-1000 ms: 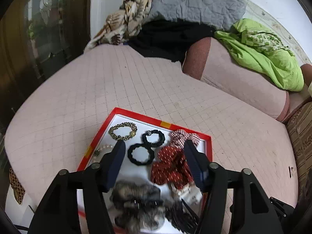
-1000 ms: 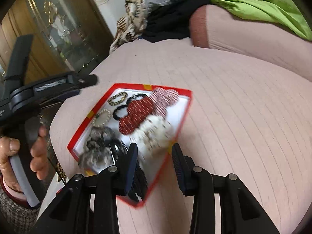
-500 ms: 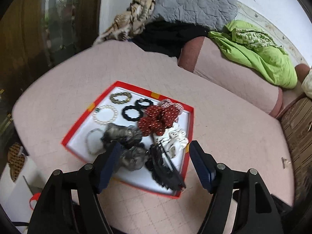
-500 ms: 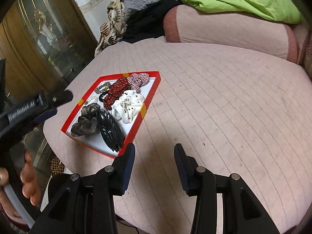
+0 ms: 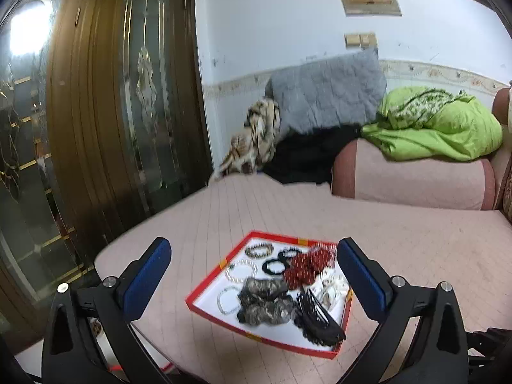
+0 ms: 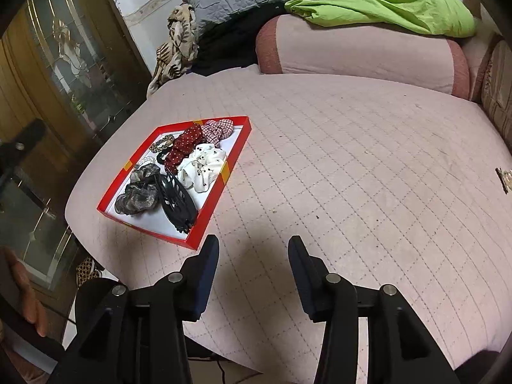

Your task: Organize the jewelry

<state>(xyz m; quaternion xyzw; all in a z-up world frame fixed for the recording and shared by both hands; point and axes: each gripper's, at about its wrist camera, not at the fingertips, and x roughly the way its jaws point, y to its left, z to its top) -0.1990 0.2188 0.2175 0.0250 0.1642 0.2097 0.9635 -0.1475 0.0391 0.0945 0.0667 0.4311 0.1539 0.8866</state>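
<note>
Fingers first: your left gripper [image 5: 252, 264] is spread wide and opening, nothing between the blue pads, tray seen through the gap. Your right gripper [image 6: 252, 264] sits at a middling gap, also opening, empty, over bare quilt just beside the tray's near corner.

Big to small: pink quilted bed [image 6: 352, 160] carries everything. Red tray [image 6: 235, 158] sits near the bed's left edge, close to the drop-off. Inside it: white dotted scrunchie [image 6: 201, 166], grey-brown scrunchies [image 6: 137, 192], red dotted scrunchie [image 6: 184, 147], plaid scrunchie [image 6: 217, 129], black claw clip [image 6: 176, 200] at the near end. Smaller still, on the far-left side: black hair ties [image 5: 273, 266], pearl bracelets [image 5: 241, 268], a patterned bracelet [image 5: 258, 250].

Everything looks already in the tray, so the task is likely at or near done.

Risks:
- Tray is near the bed edge on a soft surface; a nudge from your right fingers could slide or tip it off.
- Claw clip leans on the scrunchies; grab a scrunchie and it may drag the clip out.
- Bracelets are thin and flat; wide fingers could scrape the tray floor and miss.
- Left view is blurred, so aim is uncertain.
</note>
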